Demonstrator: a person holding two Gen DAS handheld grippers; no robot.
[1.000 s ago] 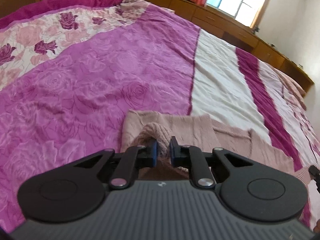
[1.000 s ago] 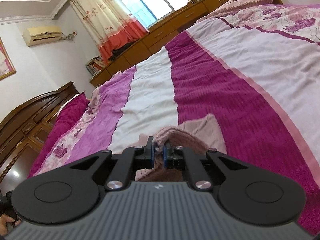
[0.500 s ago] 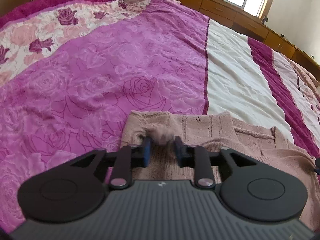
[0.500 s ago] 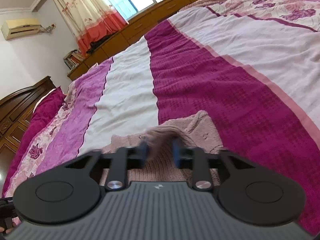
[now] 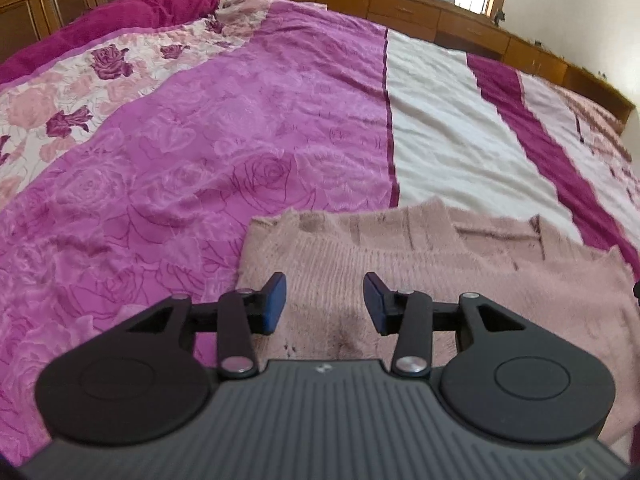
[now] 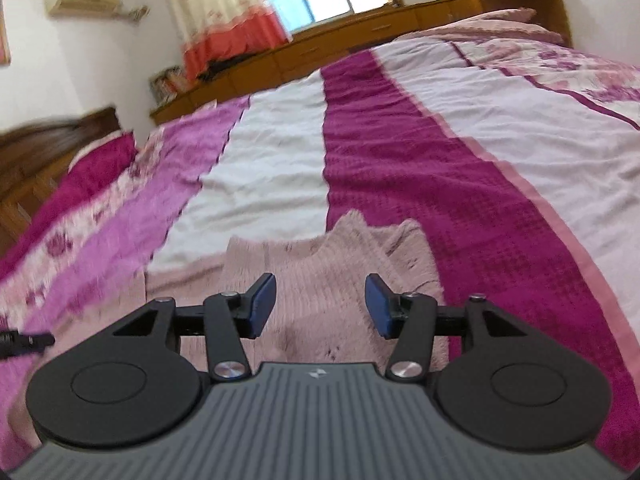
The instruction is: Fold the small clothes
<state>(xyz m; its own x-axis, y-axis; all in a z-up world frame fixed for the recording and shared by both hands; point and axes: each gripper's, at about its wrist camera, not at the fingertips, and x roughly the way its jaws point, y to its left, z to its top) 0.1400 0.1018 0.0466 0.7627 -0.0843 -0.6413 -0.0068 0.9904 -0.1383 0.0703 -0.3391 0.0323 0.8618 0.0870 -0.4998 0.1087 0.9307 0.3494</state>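
A dusty-pink knitted sweater (image 5: 440, 256) lies flat on the bed, folded over itself, its near part under both grippers. My left gripper (image 5: 324, 300) hovers just above its left part, jaws opening, blue pads apart with only the flat knit below them. In the right wrist view the same sweater (image 6: 320, 272) reaches to the magenta stripe. My right gripper (image 6: 320, 300) hangs over its right part, jaws opening too, nothing pinched between the pads. The other gripper's black tip (image 6: 24, 342) shows at the left edge.
The bed cover (image 5: 200, 152) runs in purple rose, white and magenta stripes. A magenta pillow (image 5: 160, 8) lies at the head. Wooden cabinets (image 5: 440, 24) line the far side under a window with a curtain (image 6: 224, 12). A dark wooden headboard (image 6: 40, 148) stands at left.
Both grippers held a raised bunch of the sweater a second ago. Both have let go, their pads have spread, and the knit now lies flat on the bed.
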